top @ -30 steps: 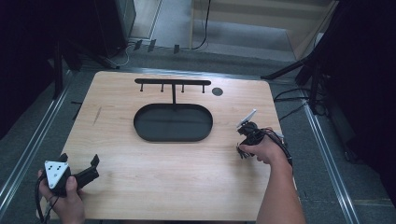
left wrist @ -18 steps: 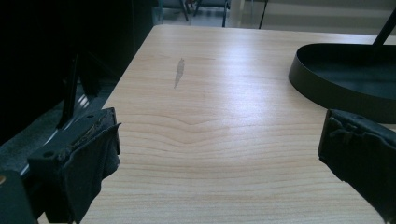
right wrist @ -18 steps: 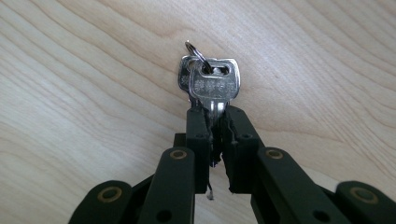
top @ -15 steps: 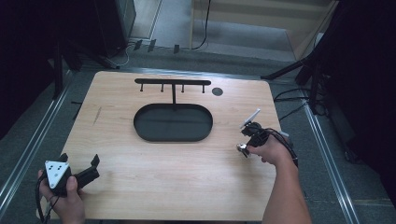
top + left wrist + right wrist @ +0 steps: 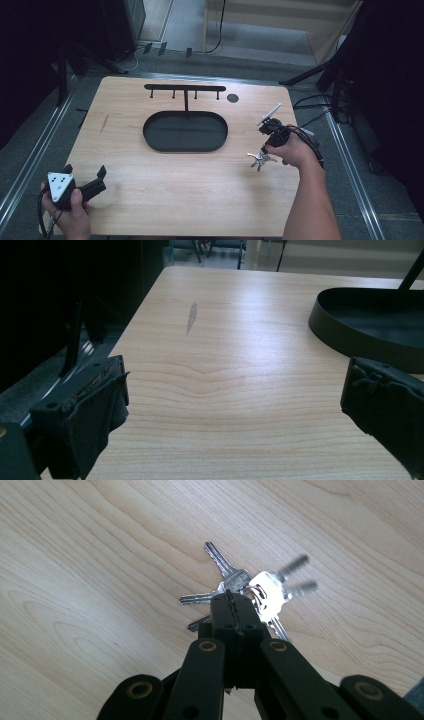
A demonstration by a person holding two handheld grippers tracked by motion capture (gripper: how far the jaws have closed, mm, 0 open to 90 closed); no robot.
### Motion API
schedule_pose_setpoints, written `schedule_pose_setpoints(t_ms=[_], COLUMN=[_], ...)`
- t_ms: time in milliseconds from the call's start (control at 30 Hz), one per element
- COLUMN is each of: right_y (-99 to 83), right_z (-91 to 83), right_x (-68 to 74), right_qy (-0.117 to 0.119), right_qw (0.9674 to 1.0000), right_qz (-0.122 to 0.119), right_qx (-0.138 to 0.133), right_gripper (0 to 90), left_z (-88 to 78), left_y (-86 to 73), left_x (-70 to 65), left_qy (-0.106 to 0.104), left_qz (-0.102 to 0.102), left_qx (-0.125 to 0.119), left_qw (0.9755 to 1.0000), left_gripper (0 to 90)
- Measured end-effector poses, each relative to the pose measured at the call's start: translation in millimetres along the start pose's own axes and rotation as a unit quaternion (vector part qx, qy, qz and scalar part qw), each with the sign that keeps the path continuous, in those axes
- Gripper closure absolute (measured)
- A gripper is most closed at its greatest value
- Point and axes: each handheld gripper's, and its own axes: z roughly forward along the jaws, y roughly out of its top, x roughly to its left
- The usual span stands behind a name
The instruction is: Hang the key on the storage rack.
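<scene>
- The tabletop (image 5: 165, 200) is the biggest thing before me: pale wood, mostly bare, with a faint grey scuff toward its left side.
- The black oval tray (image 5: 185, 131) sits at the middle of the tabletop, well apart from both my grippers. Its floor looks dark and bare; I see nothing lying in it.
- Rising from the far rim of that tray is a black hook rack (image 5: 184, 88), a post with a crossbar and small pegs. No peg carries anything, so I judge the hanging or dropping-off is all left to do.
- My left gripper (image 5: 86, 180) rests at the near left corner of the tabletop, its jaws spread wide and holding nothing; in the left gripper view they frame bare wood and the tray's edge.
- My right gripper (image 5: 231, 604) is at the right side of the tabletop, tipped down, its jaws closed tight together on the bunch of keys (image 5: 250, 587) at the ring end.
- The keys fan out from under the jaw tips; some blur, so I cannot tell whether they lie on the wood or just clear it.
- My judgement: the grasp is made, the carry to tray or rack is not yet done.
</scene>
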Motion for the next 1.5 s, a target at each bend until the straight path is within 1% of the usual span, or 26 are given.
schedule_pose_setpoints(t_ms=[33,100,167,233,267,367,433,467,500,533,567,600,633,700,767,800,833,867,900,933,967,1033,1133,1167,1267,1500], right_y=[0.2,-2.3,-3.6,-4.2,-5.6,-7.6,-10.6,-12.6,-12.6,-13.8,-13.9,-13.7,-13.7,-12.9,-10.9,-8.6,-8.6,-7.1,-7.1,-6.6,-6.0,-4.6,-1.4,-1.4,0.5,2.1], right_z=[1.2,10.4,18.8,22.3,31.0,37.5,44.0,50.0,50.0,54.3,56.4,58.0,58.0,60.9,64.1,66.2,66.2,68.5,68.5,68.9,70.0,72.0,75.8,75.8,78.3,83.5], right_x=[0.8,-2.7,-8.0,-9.9,-13.4,-16.2,-19.5,-21.9,-21.9,-23.7,-24.0,-23.9,-23.9,-23.5,-24.0,-24.9,-24.9,-27.8,-27.8,-28.7,-29.1,-28.4,-25.6,-25.6,-23.4,-17.1], right_qy=[0.000,-0.025,-0.044,-0.046,-0.036,-0.045,-0.042,-0.034,-0.034,-0.034,-0.031,-0.026,-0.026,-0.023,-0.019,-0.027,-0.027,-0.032,-0.032,-0.032,-0.035,-0.045,-0.058,-0.058,-0.065,-0.049], right_qw=[1.0000,0.9996,0.9986,0.9981,0.9985,0.9982,0.9982,0.9974,0.9974,0.9952,0.9940,0.9926,0.9926,0.9898,0.9847,0.9770,0.9770,0.9648,0.9648,0.9582,0.9536,0.9486,0.9432,0.9432,0.9397,0.9426], right_qz=[0.001,0.012,0.031,0.042,0.040,0.038,0.042,0.063,0.063,0.091,0.105,0.118,0.118,0.140,0.173,0.211,0.211,0.261,0.261,0.284,0.298,0.313,0.327,0.327,0.336,0.330], right_qx=[0.005,0.009,-0.003,-0.003,0.005,0.011,0.003,0.000,0.000,0.003,0.004,0.005,0.005,0.001,-0.008,-0.010,-0.010,-0.013,-0.013,-0.016,-0.018,-0.017,-0.009,-0.009,-0.001,0.019], right_gripper=[90.0,86.3,66.6,64.9,54.9,49.6,39.7,28.6,28.6,16.1,10.9,8.5,8.5,0.0,0.0,0.0,0.0,0.0,0.0,0.0,0.0,0.0,0.0,0.0,0.0,0.0], left_z=[0.0,0.0,-0.1,-0.1,-0.1,-0.1,0.0,0.2,0.2,0.4,0.4,0.4,0.4,0.5,0.4,0.3,0.3,0.3,0.3,0.3,0.3,0.4,0.4,0.4,0.4,0.4], left_y=[0.0,0.0,-0.1,-0.2,-0.1,0.0,0.1,0.2,0.2,0.1,0.1,0.1,0.2,0.3,0.2,0.2,0.2,0.1,0.1,0.1,0.1,0.1,0.2,0.2,0.2,0.2], left_x=[0.1,0.3,0.6,0.7,0.4,0.4,0.5,0.1,0.1,-0.8,-0.8,-0.9,-1.0,-1.0,-1.2,-1.3,-1.3,-1.3,-1.3,-1.2,-1.1,-1.1,-1.0,-0.9,-0.7,-0.7], left_qy=[0.000,-0.001,-0.005,-0.006,-0.006,-0.006,-0.007,-0.006,-0.006,-0.006,-0.006,-0.006,-0.006,-0.006,-0.006,-0.005,-0.005,-0.006,-0.006,-0.006,-0.006,-0.006,-0.007,-0.007,-0.007,-0.007], left_qz=[-0.001,-0.002,-0.004,-0.005,-0.003,-0.002,-0.001,0.002,0.002,0.003,0.003,0.005,0.005,0.006,0.008,0.008,0.008,0.008,0.008,0.007,0.007,0.006,0.006,0.005,0.004,0.004], left_qx=[0.000,-0.001,-0.001,-0.001,0.000,0.001,0.002,0.003,0.003,0.002,0.002,0.003,0.003,0.004,0.005,0.004,0.004,0.003,0.003,0.002,0.003,0.003,0.004,0.003,0.004,0.004], left_qw=[1.0000,1.0000,1.0000,1.0000,1.0000,1.0000,1.0000,1.0000,1.0000,1.0000,1.0000,1.0000,1.0000,1.0000,0.9999,0.9999,0.9999,0.9999,0.9999,1.0000,1.0000,1.0000,1.0000,1.0000,1.0000,1.0000], left_gripper=[0.0,0.0,0.0,0.0,0.0,0.0,0.0,0.0,0.0,0.0,0.0,0.0,0.0,0.0,0.0,0.0,0.0,0.0,0.0,0.0,0.0,0.0,0.0,0.0,0.0,0.0])
